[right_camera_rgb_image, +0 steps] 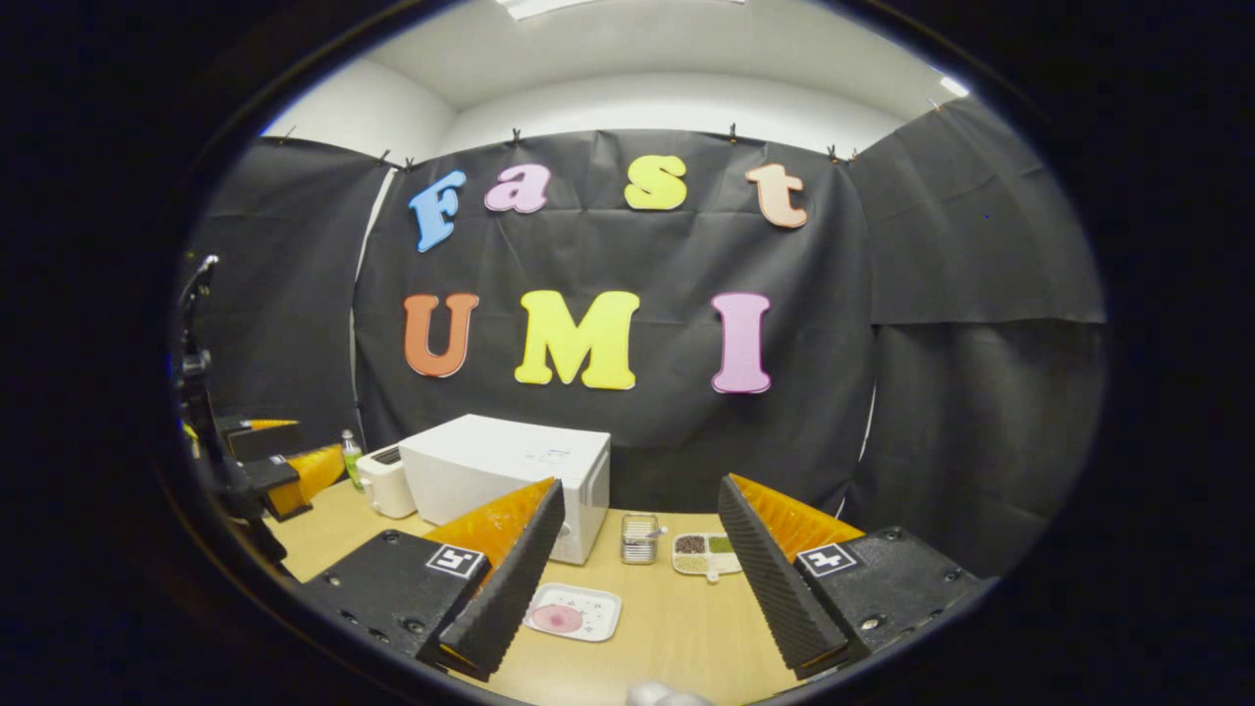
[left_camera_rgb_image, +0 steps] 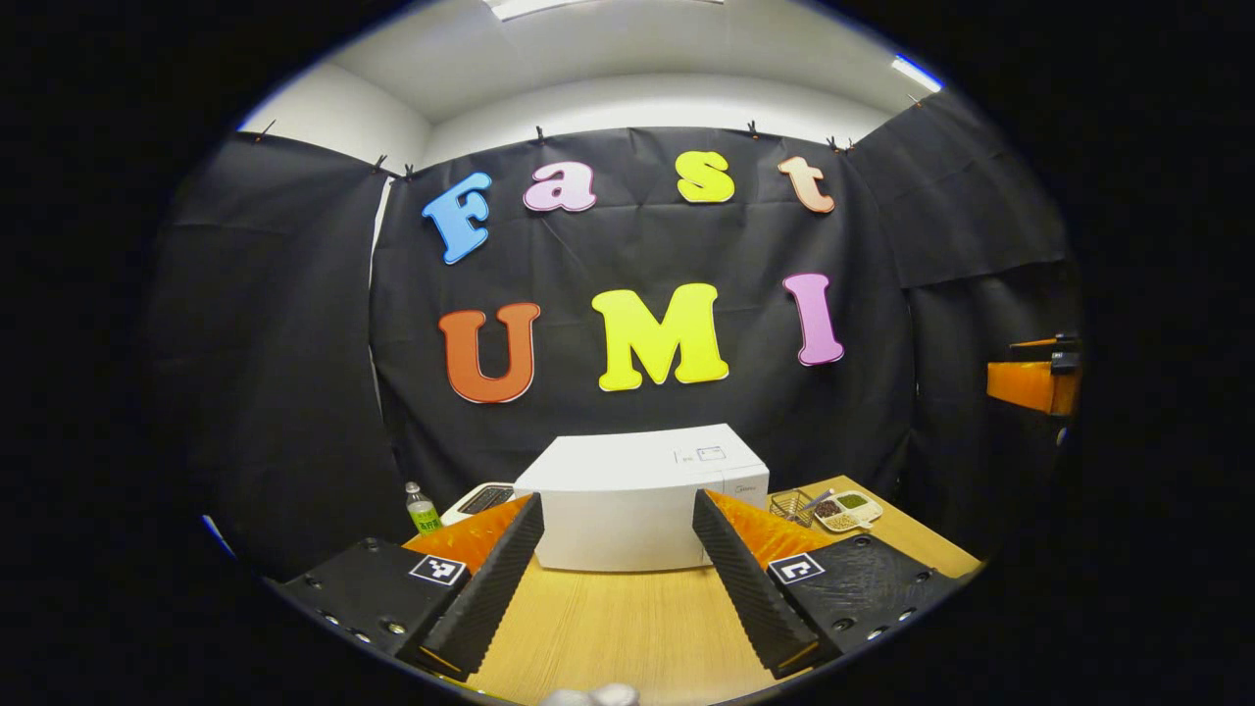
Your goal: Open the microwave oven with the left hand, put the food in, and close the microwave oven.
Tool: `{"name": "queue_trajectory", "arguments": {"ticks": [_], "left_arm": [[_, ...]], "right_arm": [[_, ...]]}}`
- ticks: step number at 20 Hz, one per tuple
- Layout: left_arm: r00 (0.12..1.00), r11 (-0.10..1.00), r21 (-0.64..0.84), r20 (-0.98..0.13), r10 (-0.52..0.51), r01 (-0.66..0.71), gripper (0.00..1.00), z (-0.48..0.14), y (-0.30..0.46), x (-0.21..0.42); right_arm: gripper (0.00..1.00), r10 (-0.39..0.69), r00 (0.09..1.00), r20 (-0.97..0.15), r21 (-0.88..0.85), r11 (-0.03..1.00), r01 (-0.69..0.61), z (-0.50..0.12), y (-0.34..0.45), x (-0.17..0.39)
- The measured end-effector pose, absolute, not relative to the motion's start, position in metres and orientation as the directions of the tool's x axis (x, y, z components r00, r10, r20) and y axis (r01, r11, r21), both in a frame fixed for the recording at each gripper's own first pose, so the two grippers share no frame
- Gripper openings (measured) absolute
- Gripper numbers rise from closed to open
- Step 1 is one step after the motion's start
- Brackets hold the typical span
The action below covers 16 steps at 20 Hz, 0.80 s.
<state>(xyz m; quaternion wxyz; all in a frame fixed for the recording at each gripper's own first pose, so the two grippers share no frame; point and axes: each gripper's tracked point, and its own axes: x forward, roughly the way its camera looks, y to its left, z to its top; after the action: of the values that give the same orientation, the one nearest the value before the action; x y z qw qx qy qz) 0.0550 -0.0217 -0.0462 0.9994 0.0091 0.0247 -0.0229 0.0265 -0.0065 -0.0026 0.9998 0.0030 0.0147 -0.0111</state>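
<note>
Very start of the job, looks like: microwave [left_camera_rgb_image: 642, 500] shut, sitting toward the back of the wooden table [left_camera_rgb_image: 627, 628], nothing opened or loaded yet. Left gripper [left_camera_rgb_image: 620, 579] spread wide and carrying nothing, lined up dead-on with the white front, well short of it. Right gripper [right_camera_rgb_image: 637, 588] also wide apart and empty, hanging over the right half of the table. Food is that pinkish thing on the white square plate [right_camera_rgb_image: 574, 613], lying on the table in front of the microwave's right corner, between the right gripper's fingers in the right gripper view. Next up, probably: push the left one forward and find the door's edge or handle, though can't make out a handle from here, so hard to say which side swings. Some bare wood in front of the oven for the door arc, but that plate sits pretty close to the corner and could get clipped. Tighter on the sides: toaster [right_camera_rgb_image: 384, 482] snug against the microwave's left with a green bottle [right_camera_rgb_image: 350, 457] behind, wire basket [right_camera_rgb_image: 639, 538] and divided snack tray [right_camera_rgb_image: 708, 554] just off to the right. Right table edge not far past the tray, so not much swing room there.
</note>
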Motion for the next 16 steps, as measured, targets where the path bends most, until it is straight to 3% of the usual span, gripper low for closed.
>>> {"name": "queue_trajectory", "arguments": {"ticks": [9, 10, 11, 12, 13, 14, 16], "left_arm": [[0.987, 0.988, -0.014, -0.046, -0.155, 0.155, 0.96, -0.119, -0.108, 0.152], [0.984, 0.986, -0.014, -0.055, -0.169, 0.168, 0.96, -0.131, -0.118, 0.165], [0.983, 0.985, -0.01, -0.061, -0.175, 0.175, 0.96, -0.142, -0.126, 0.179], [0.98, 0.984, -0.002, -0.084, -0.179, 0.179, 0.96, -0.155, -0.133, 0.194], [0.978, 0.983, -0.002, -0.104, -0.182, 0.183, 0.96, -0.172, -0.139, 0.207], [0.975, 0.983, -0.009, -0.123, -0.185, 0.185, 0.96, -0.185, -0.145, 0.22], [0.973, 0.985, -0.003, -0.158, -0.169, 0.17, 0.96, -0.21, -0.15, 0.246]], "right_arm": [[1.0, -0.098, 0.992, -0.074, -0.03, 0.995, 0.096, -0.001, -0.035, 0.029], [0.92, -0.109, 0.991, -0.078, -0.032, 0.994, 0.107, -0.001, -0.04, 0.027], [1.0, -0.124, 0.989, -0.083, -0.037, 0.992, 0.121, 0.0, -0.045, 0.026], [0.92, -0.14, 0.986, -0.09, -0.043, 0.99, 0.136, -0.001, -0.051, 0.026], [0.92, -0.15, 0.984, -0.097, -0.046, 0.988, 0.146, -0.002, -0.055, 0.025], [1.0, -0.16, 0.981, -0.105, -0.048, 0.987, 0.156, -0.003, -0.06, 0.025], [1.0, -0.182, 0.976, -0.123, -0.054, 0.983, 0.176, -0.007, -0.068, 0.025]]}}
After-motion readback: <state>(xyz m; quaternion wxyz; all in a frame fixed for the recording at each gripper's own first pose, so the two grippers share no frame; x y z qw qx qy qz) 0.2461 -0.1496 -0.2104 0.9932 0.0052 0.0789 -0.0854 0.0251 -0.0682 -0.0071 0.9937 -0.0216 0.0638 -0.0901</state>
